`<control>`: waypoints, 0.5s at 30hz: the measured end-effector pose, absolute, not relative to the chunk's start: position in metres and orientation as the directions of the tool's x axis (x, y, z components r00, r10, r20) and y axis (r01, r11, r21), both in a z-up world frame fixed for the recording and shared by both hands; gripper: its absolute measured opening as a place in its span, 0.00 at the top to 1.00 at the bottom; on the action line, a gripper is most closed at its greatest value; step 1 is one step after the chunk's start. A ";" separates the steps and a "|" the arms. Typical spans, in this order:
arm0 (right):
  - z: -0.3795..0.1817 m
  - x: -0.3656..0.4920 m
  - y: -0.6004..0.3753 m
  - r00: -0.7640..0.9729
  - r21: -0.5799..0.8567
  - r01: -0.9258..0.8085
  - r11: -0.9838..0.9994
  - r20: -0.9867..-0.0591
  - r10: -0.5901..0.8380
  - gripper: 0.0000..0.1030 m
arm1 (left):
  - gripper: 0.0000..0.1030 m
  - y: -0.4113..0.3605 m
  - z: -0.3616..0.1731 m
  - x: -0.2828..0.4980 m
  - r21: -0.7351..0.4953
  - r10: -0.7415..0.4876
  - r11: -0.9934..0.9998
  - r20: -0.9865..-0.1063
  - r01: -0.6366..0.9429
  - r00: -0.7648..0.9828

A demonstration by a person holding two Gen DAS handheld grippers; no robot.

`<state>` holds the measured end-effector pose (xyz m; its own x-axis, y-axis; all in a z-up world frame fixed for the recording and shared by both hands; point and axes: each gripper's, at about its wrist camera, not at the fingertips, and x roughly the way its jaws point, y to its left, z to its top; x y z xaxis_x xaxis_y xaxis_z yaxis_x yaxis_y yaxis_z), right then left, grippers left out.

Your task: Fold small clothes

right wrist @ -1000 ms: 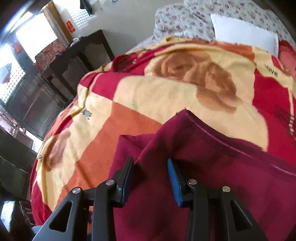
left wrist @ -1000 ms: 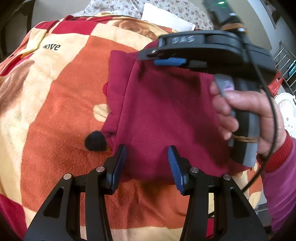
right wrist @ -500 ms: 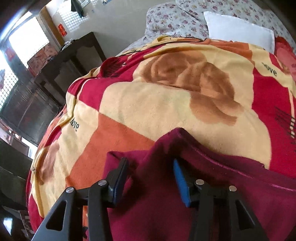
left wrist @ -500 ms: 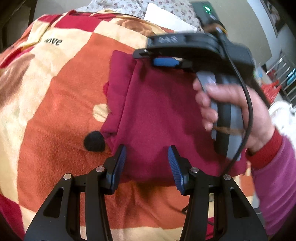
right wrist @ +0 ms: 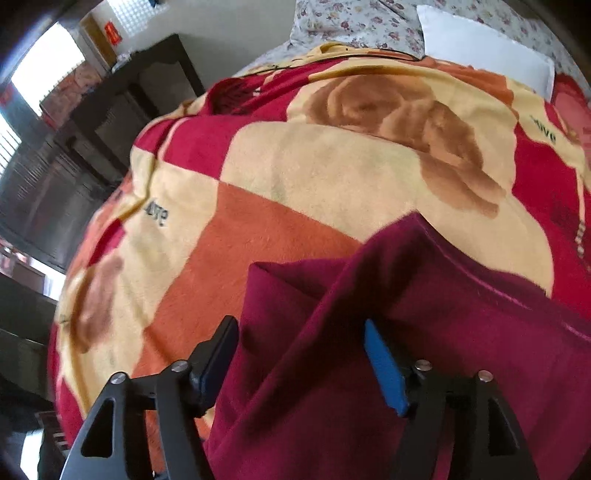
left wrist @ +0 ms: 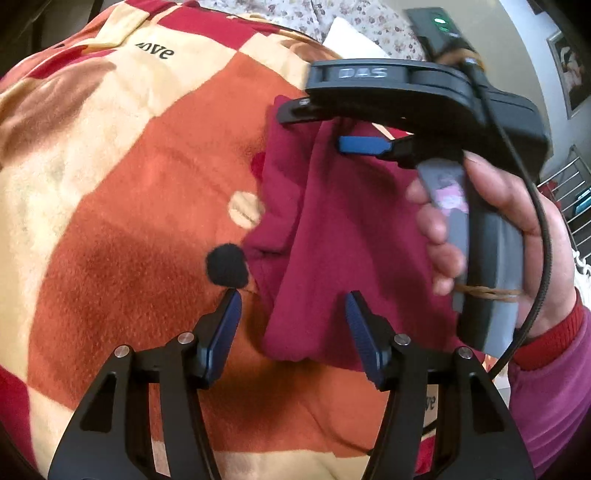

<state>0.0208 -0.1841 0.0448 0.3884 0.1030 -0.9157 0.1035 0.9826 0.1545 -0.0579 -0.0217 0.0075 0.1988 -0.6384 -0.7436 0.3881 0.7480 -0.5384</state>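
Note:
A small dark red garment [left wrist: 332, 236] lies bunched on the patterned blanket [left wrist: 122, 192]. My left gripper [left wrist: 291, 314] is open, its fingers straddling the garment's near edge without pinching it. My right gripper [left wrist: 325, 125] shows from the side at the garment's far end, held by a hand; its blue pad [left wrist: 364, 144] stands apart from the other finger. In the right wrist view the right gripper [right wrist: 301, 350] is open, with a raised fold of the garment [right wrist: 332, 369] lying between its fingers.
A black round patch [left wrist: 226, 266] is on the blanket left of the garment. A white pillow [right wrist: 487, 59] and floral bedding [right wrist: 354, 26] lie at the bed's head. Dark wooden furniture [right wrist: 122, 107] stands beside the bed.
Both grippers have opened wider. The garment's near edge has slipped away from the left gripper and bunched toward the right. The right gripper has lifted slightly.

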 end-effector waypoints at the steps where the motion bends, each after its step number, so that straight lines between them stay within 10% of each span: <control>1: 0.042 0.023 -0.180 0.381 0.127 0.100 0.987 -0.921 0.080 0.24 | 0.43 -0.021 0.007 -0.058 -0.540 -0.640 0.747 -0.742 0.389 0.199; 5: 0.030 0.028 -0.164 0.391 0.007 0.083 0.997 -0.920 -0.026 0.15 | 0.43 -0.019 0.005 -0.059 -0.538 -0.642 0.745 -0.738 0.394 0.207; 11: 0.049 0.000 -0.203 0.474 0.169 0.124 0.978 -0.876 0.091 0.81 | 0.43 -0.023 0.014 -0.061 -0.503 -0.635 0.744 -0.738 0.440 0.231; 15: 0.073 -0.027 -0.242 0.551 0.375 0.141 0.916 -0.799 0.242 0.84 | 0.26 -0.032 0.017 -0.053 -0.504 -0.654 0.732 -0.709 0.458 0.265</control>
<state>-0.0275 -0.2425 0.0735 0.5510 0.2422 -0.7986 0.1414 0.9160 0.3754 -0.0529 -0.0321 0.0173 0.2654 -0.6536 -0.7088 0.4578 0.7324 -0.5039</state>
